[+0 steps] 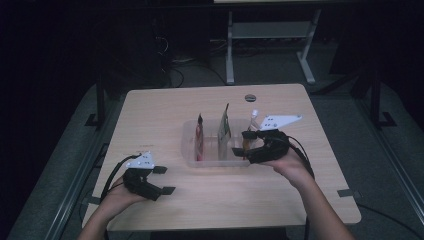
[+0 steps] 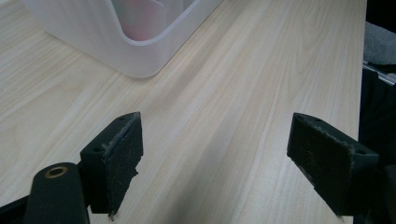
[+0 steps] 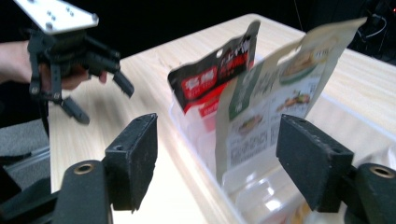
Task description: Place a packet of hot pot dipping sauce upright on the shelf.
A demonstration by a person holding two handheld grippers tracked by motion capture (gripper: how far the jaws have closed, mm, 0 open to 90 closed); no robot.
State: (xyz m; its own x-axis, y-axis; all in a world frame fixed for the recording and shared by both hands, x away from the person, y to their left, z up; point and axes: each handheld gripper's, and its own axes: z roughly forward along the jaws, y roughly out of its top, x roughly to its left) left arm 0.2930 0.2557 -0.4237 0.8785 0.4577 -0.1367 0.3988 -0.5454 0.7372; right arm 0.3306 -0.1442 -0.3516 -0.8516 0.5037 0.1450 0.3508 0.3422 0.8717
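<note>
Packets standing upright in a clear plastic bin [image 1: 215, 160] at the centre of the tabletop [image 1: 150, 115]: a red packet [image 1: 200, 137] toward the left, a green-and-cream packet [image 1: 224, 131] beside it.

High view: whole layout. Left tool [image 1: 164, 180] low in the lower left of the frame, well apart from the bin; right tool [image 1: 240, 142] at the bin's right end, over its rim.

Right tool view: print on both packets, which the high view leaves too small to read. Red packet [image 3: 212, 77] at upper centre, green-and-cream packet [image 3: 275, 93] right of it, bin rim [image 3: 205, 168] running between the black jaws. Left tool [image 3: 98, 100] also seen far off at upper left, jaws spread.

Left tool view: bin corner [image 2: 140, 56] at upper left, pale wood grain elsewhere.

Left tool [image 2: 217, 163]: released, jaws wide, nothing between them but bare tabletop.

Right tool [image 3: 217, 163]: released, jaws parted, straddling the bin rim; the green-and-cream packet's lower edge stands between them, pads not pressing on it.
</note>
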